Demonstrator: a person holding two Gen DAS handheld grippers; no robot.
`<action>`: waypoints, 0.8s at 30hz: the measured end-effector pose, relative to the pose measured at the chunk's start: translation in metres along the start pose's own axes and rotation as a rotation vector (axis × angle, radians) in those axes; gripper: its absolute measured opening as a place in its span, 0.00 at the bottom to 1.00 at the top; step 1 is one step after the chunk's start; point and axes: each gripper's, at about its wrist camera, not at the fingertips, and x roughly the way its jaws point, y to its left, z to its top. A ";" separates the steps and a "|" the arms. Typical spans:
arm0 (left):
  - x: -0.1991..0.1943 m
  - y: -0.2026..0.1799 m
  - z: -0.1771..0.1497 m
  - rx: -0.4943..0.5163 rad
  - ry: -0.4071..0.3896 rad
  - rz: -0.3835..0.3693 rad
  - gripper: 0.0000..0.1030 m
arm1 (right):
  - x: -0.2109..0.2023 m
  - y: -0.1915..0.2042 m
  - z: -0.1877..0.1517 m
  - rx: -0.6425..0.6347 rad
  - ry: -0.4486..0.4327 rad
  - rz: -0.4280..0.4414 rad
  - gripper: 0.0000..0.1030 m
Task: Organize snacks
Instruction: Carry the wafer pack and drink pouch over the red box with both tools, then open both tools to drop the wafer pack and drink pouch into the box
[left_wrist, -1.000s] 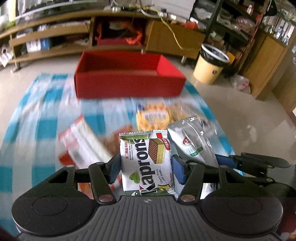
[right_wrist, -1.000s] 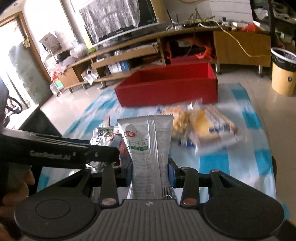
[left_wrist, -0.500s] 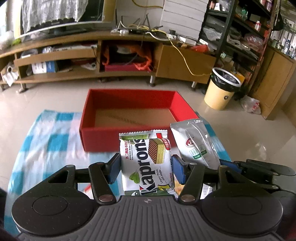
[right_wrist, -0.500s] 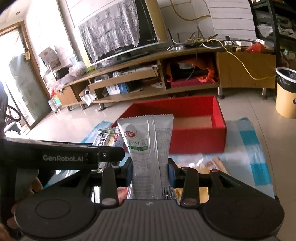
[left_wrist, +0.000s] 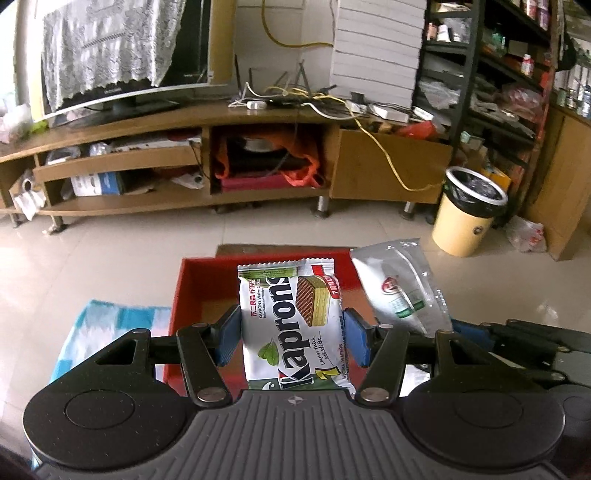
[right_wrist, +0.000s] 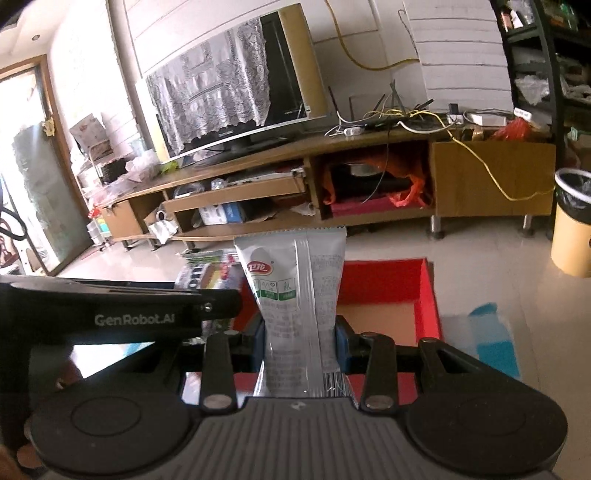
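Observation:
My left gripper (left_wrist: 291, 338) is shut on a white Kaprons wafer packet (left_wrist: 291, 321) and holds it above the open red box (left_wrist: 192, 295). My right gripper (right_wrist: 300, 343) is shut on a silver snack pouch (right_wrist: 295, 295), also above the red box (right_wrist: 428, 291). The silver pouch also shows at the right in the left wrist view (left_wrist: 402, 288). The wafer packet shows behind the left gripper's body in the right wrist view (right_wrist: 207, 273). The box floor is brown cardboard.
The box sits on a blue and white checked cloth (left_wrist: 110, 321) on the tiled floor. A wooden TV stand (left_wrist: 184, 155) runs along the back wall. A yellow bin (left_wrist: 469, 218) stands at the right.
Both grippers have moved forward and up with their packets, from over the loose snacks on the cloth to above the red box. The loose snacks have dropped out of view.

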 end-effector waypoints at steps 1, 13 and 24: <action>0.006 0.001 0.003 -0.002 0.000 0.009 0.63 | 0.006 -0.003 0.003 -0.003 0.001 -0.005 0.34; 0.083 0.020 0.015 -0.021 0.071 0.083 0.63 | 0.082 -0.034 0.031 0.014 0.058 -0.060 0.33; 0.126 0.034 0.002 -0.027 0.152 0.125 0.63 | 0.136 -0.047 0.026 0.002 0.175 -0.091 0.33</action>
